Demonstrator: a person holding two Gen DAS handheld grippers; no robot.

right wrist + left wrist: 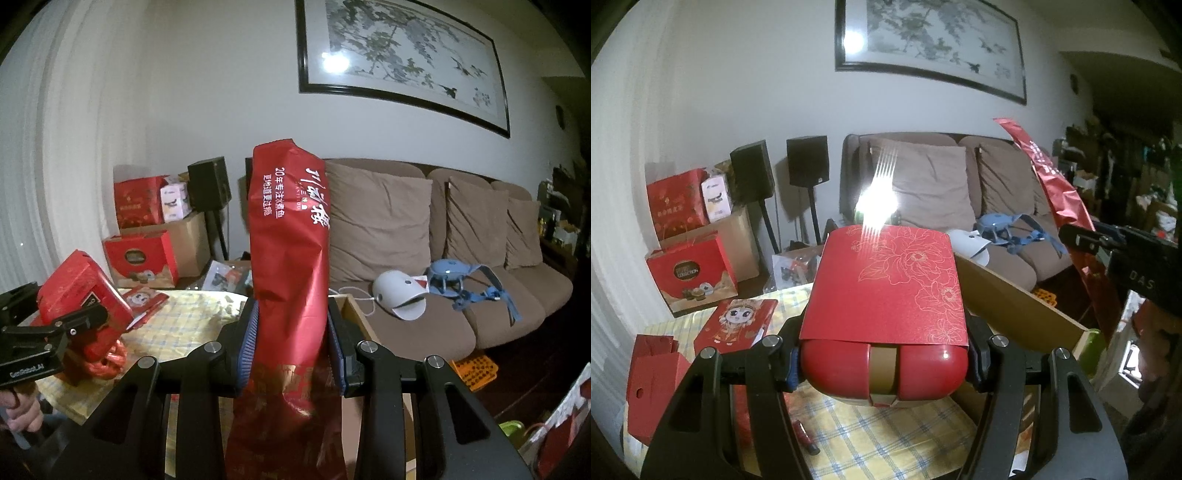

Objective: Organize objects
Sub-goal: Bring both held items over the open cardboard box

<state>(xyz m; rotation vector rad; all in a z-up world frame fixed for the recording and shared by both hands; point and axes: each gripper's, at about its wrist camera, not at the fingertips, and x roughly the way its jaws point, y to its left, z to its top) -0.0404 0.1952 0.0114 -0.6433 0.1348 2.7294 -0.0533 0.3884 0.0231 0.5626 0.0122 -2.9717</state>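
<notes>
Both hand-held grippers are loaded. Left hand-held gripper (884,363) pinches a rounded red box (884,373) with a gold band, its pads pressing on either side; a red sleeve with gold flower outlines (886,288) wraps the box's top. It is held in the air above the tabletop (886,439), which wears a yellow checked cloth. Right hand-held gripper (291,341) is clamped on a tall red foil bag (291,236) with white lettering, upright, just beside the tabletop's far edge, over an open cardboard box (356,314). On the tabletop lies a red card with a cartoon figure (737,326), toward the wall. Behind the tabletop stands a brown sofa (480,317).
</notes>
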